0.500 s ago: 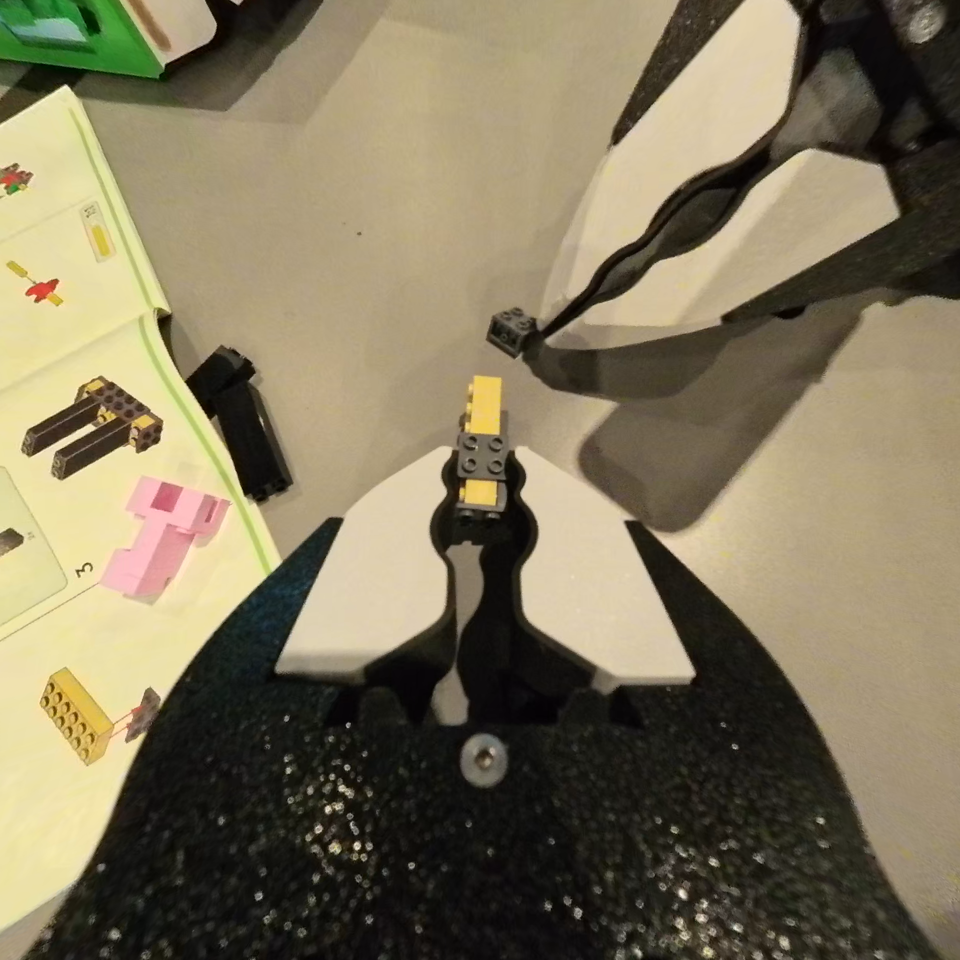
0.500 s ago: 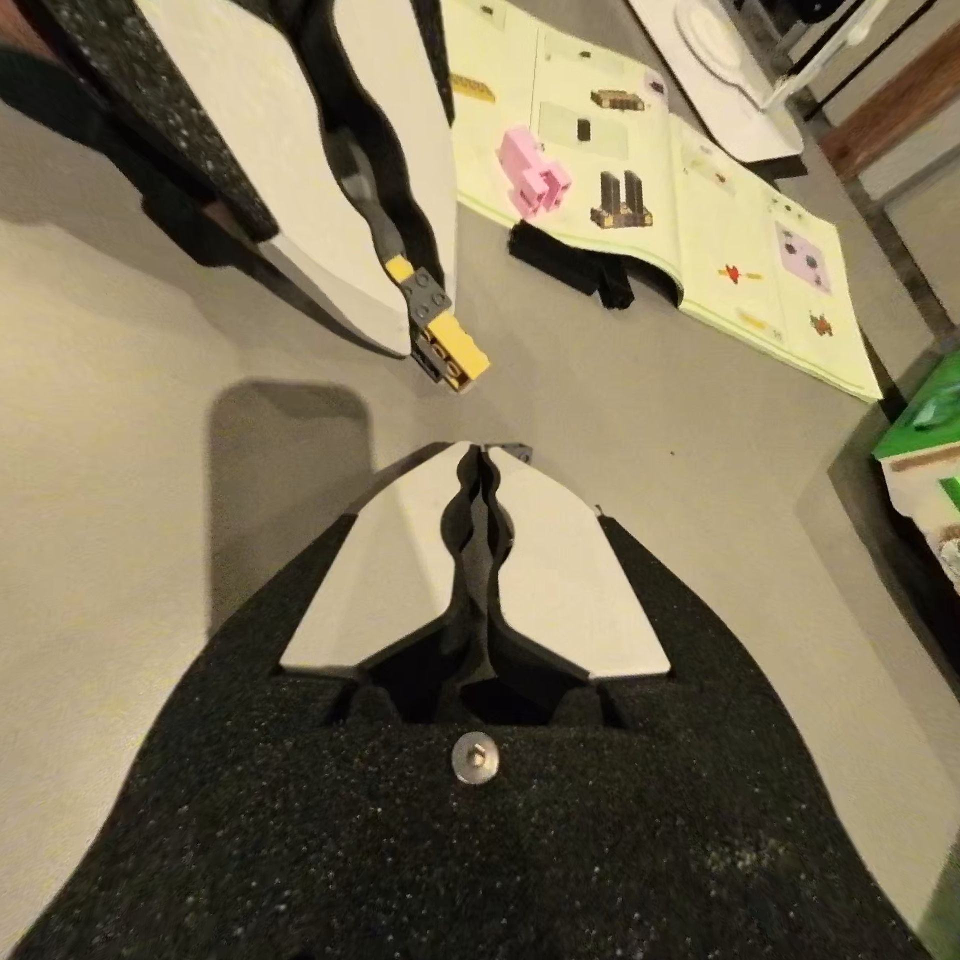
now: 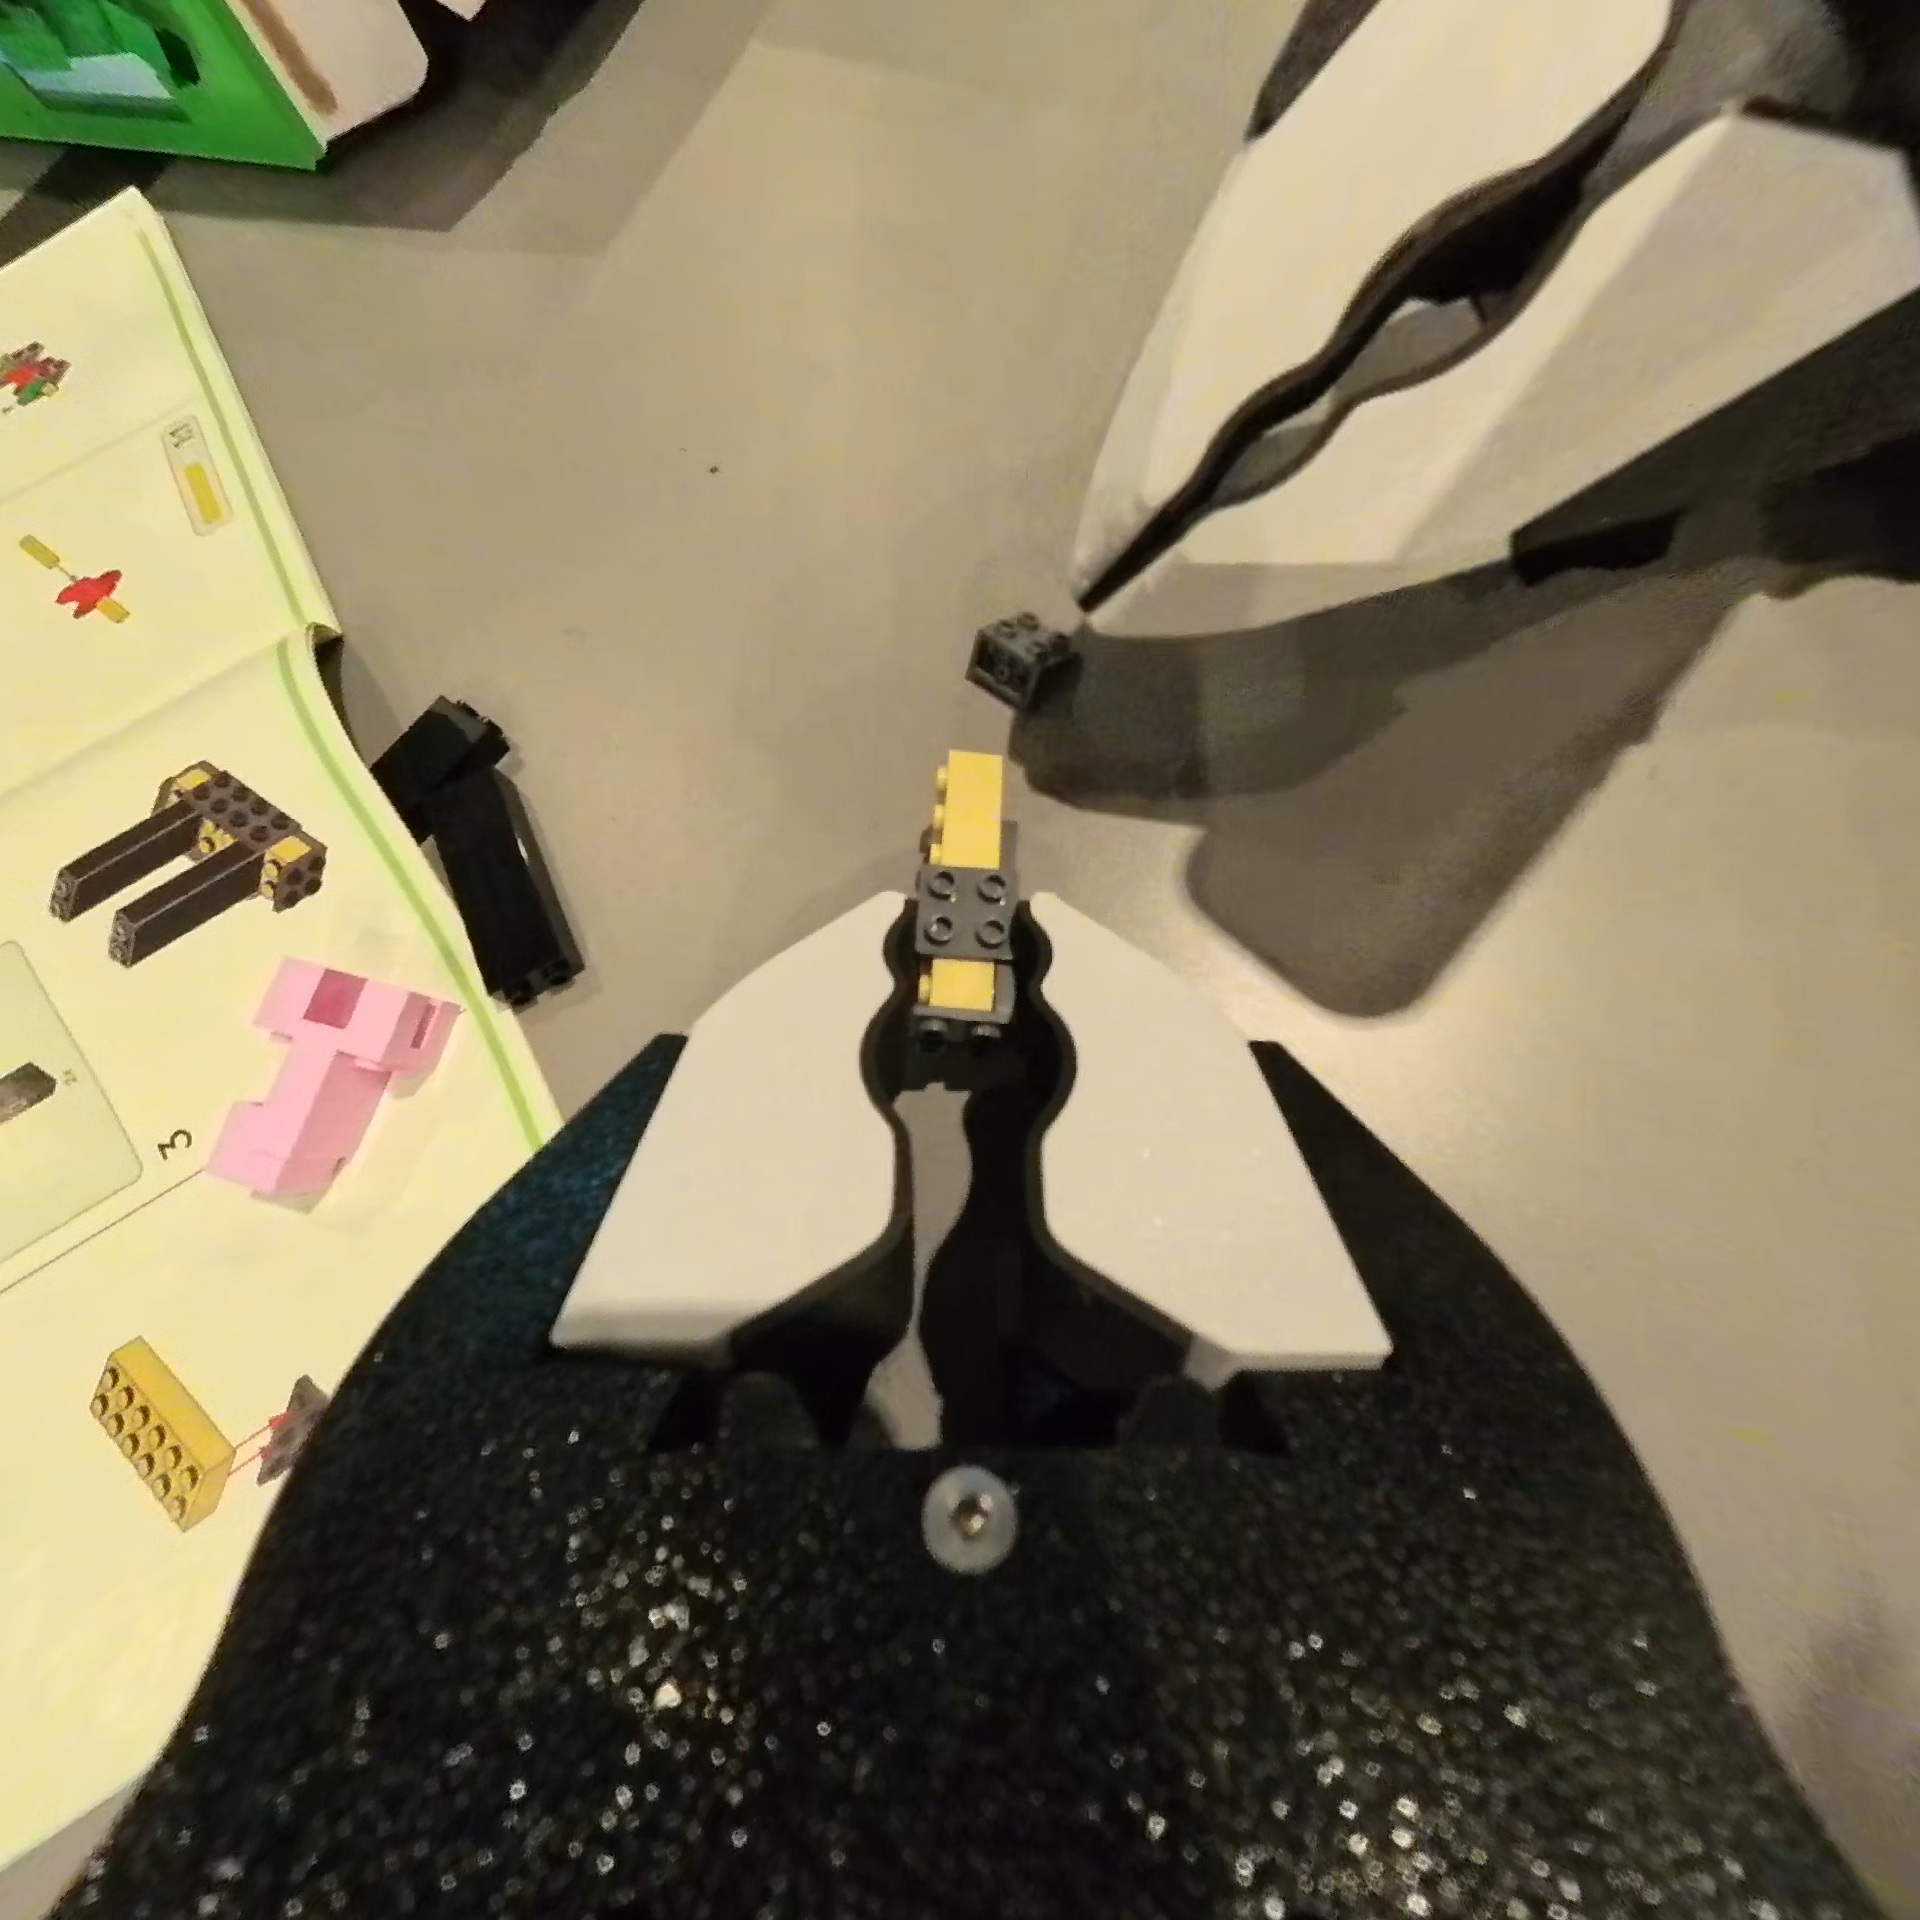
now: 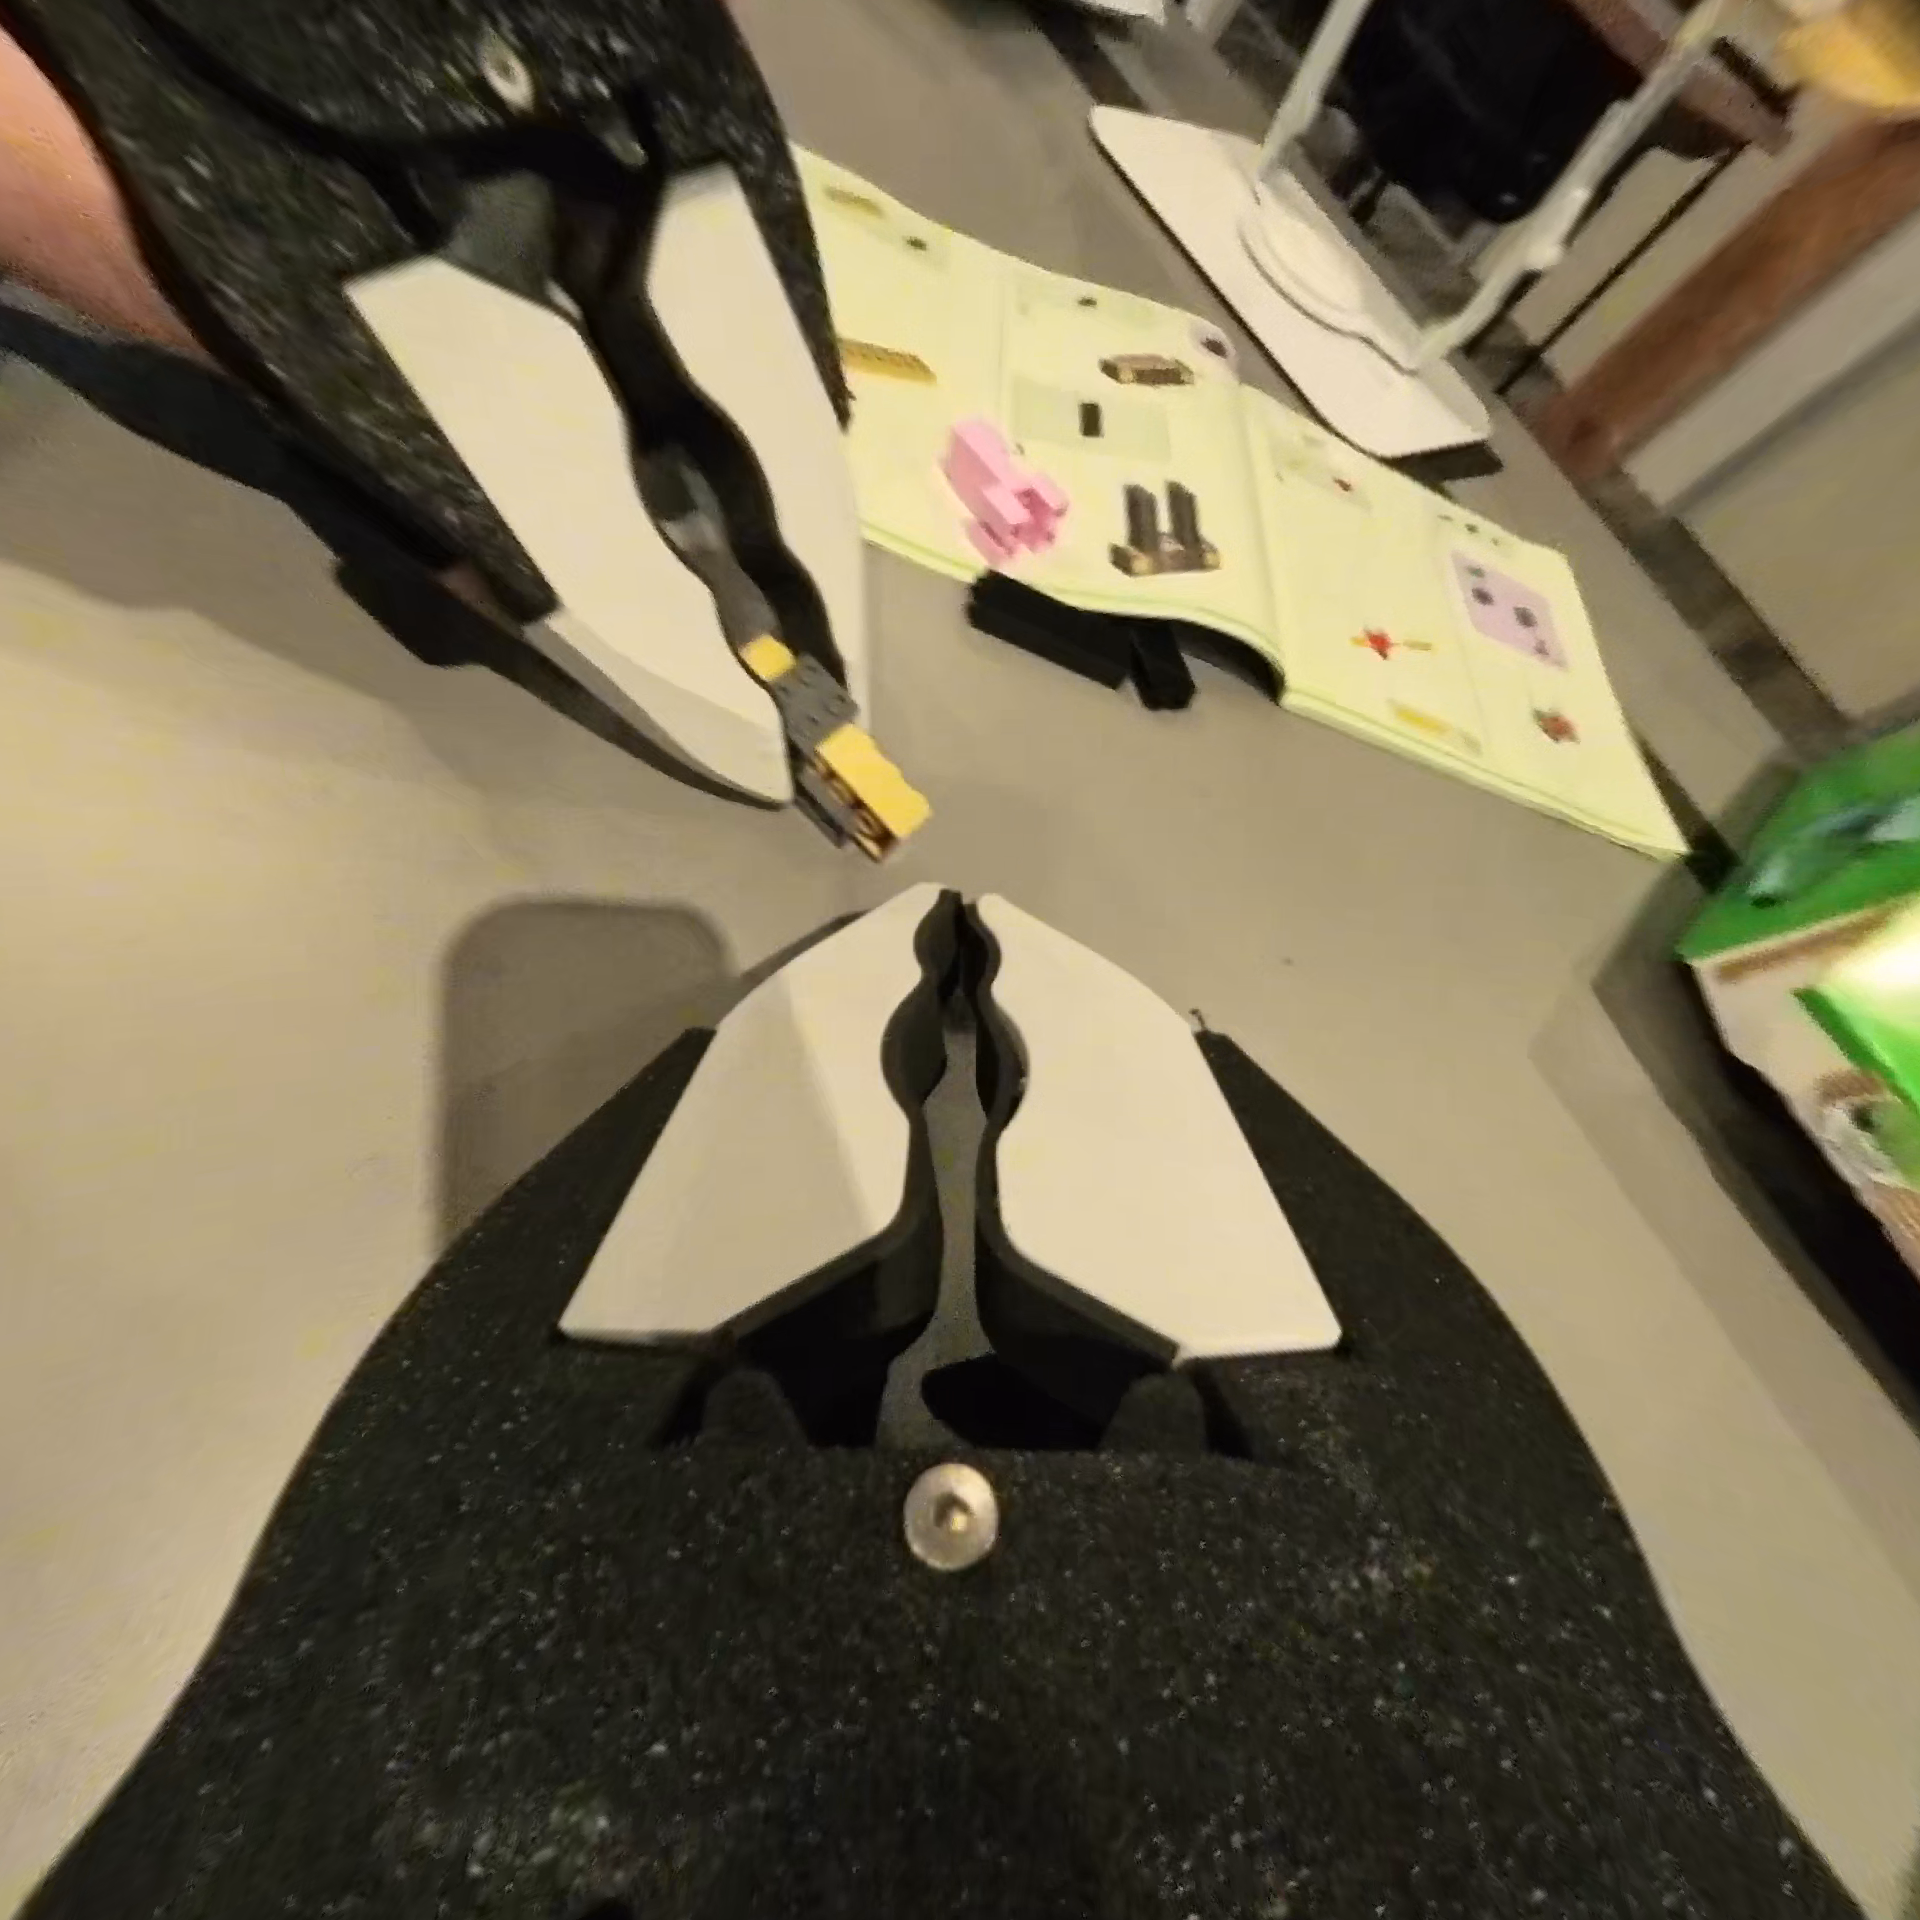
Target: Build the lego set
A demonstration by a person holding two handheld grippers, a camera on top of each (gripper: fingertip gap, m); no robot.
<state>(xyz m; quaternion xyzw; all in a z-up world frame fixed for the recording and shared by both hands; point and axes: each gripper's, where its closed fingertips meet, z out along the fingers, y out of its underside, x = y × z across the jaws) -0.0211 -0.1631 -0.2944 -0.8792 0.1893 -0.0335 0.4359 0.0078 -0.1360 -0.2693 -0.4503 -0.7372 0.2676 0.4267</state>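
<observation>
Yellow-and-grey brick stack (image 3: 964, 914) sits pinched between left gripper's (image 3: 966, 914) fingers.

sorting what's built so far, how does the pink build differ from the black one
The pink build lies on the booklet; the black build lies on the table beside the booklet's edge. The pink one is chunky and stepped; the black one is long and slim. Both lie loose, ungripped.
</observation>
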